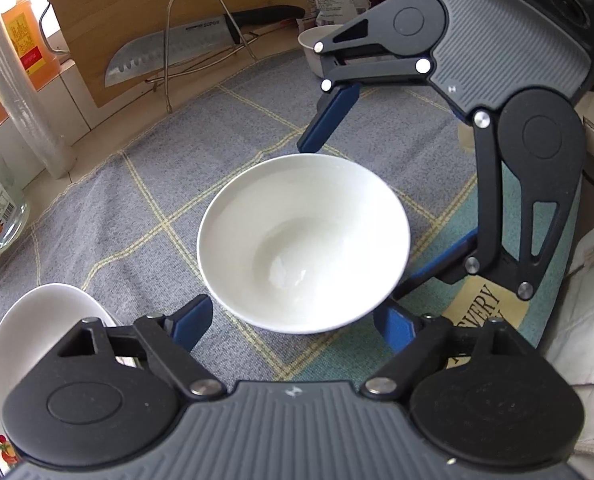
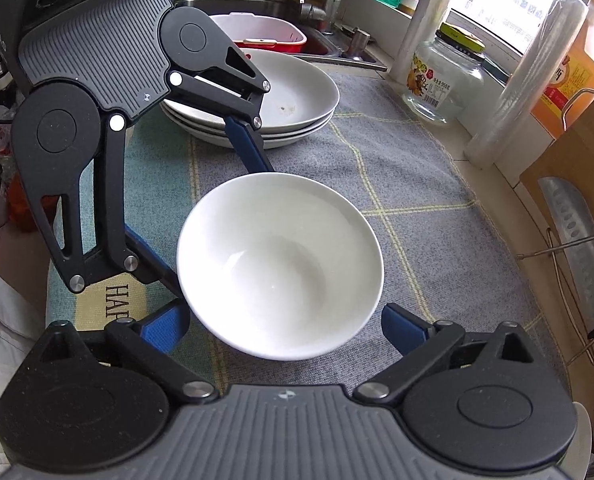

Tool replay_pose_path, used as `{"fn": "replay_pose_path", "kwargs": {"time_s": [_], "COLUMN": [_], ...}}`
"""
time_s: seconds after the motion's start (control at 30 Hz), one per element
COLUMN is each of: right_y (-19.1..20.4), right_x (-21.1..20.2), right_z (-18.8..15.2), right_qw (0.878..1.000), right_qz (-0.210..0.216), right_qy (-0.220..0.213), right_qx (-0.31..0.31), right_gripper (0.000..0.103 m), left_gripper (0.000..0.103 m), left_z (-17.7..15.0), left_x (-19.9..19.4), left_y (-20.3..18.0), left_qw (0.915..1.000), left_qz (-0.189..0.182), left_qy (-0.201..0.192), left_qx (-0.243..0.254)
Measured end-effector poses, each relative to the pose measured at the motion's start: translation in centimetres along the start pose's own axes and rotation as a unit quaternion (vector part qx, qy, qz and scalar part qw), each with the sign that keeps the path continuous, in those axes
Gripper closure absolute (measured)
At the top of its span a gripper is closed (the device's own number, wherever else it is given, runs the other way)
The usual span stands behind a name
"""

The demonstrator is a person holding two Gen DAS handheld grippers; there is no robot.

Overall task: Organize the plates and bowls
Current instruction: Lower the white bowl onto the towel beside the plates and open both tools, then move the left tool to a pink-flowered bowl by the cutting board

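- A white bowl (image 1: 303,242) sits upright on the grey checked cloth (image 1: 137,216) covering the desk.
- Left gripper (image 1: 293,326) and right gripper (image 2: 285,324) stand spread apart around it, not touching.
- Stacked plates (image 2: 297,92) lie beyond.

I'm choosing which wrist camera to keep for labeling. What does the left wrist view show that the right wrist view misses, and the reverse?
Only the left wrist view: a white dish at the far edge of the cloth, behind the right gripper, and packets behind it.

Only the right wrist view: the stack of plates seen whole, the sink, a red-and-white basin.

Both: the white bowl sitting upright on the checked cloth, both grippers open around it, the knife on its wire rack, the glass jar, the orange bottle.
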State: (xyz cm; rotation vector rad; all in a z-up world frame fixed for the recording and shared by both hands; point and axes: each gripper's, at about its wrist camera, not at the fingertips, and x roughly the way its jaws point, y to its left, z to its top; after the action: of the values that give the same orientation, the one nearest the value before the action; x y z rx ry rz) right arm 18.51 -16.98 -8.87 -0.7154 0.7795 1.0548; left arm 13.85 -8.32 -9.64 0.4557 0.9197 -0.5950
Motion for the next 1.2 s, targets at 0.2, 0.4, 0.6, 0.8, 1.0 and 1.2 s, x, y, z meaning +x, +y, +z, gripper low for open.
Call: {"fn": "replay_pose_path", "kwargs": {"time_s": [0.2, 0.4, 0.6, 0.8, 1.0, 1.2], "right_y": [-0.4, -1.7, -3.5, -5.9, -7.6, -9.0], "right_x": [-1.3, -3.7, -5.9, -7.6, -9.3, -10.0], "right_z": [-0.9, -2.9, -5.4, -9.1, -12.5, -14.5], "right_qw": [1.0, 0.997, 0.984, 0.96, 0.938, 0.923], "right_qz": [-0.009, -0.036, -0.117, -0.18, -0.206, -0.222], "right_qy": [-0.013, -0.026, -0.023, -0.015, -0.026, -0.036], "right_qx": [0.017, 0.068, 0.133, 0.213, 0.278, 0.311], "right_gripper": [0.0, 0.0, 0.0, 0.0, 0.0, 0.0], "left_gripper": [0.01, 0.008, 0.007, 0.007, 0.007, 0.007], "left_z": [-0.3, 0.5, 3.8, 7.8, 11.7, 15.9], "left_x": [-2.0, -4.4, -4.8, -3.6, -1.1, 1.7], "left_y": [-0.1, -0.7, -1.7, -2.7, -4.3, -5.4], "left_qw": [0.9991, 0.9956, 0.9905, 0.9871, 0.9859, 0.9878], "left_qz": [0.017, 0.038, 0.079, 0.08, 0.068, 0.06], "left_qy": [-0.012, -0.038, -0.05, -0.062, -0.059, -0.035], "left_qx": [-0.036, -0.076, -0.101, -0.124, -0.141, -0.139]}}
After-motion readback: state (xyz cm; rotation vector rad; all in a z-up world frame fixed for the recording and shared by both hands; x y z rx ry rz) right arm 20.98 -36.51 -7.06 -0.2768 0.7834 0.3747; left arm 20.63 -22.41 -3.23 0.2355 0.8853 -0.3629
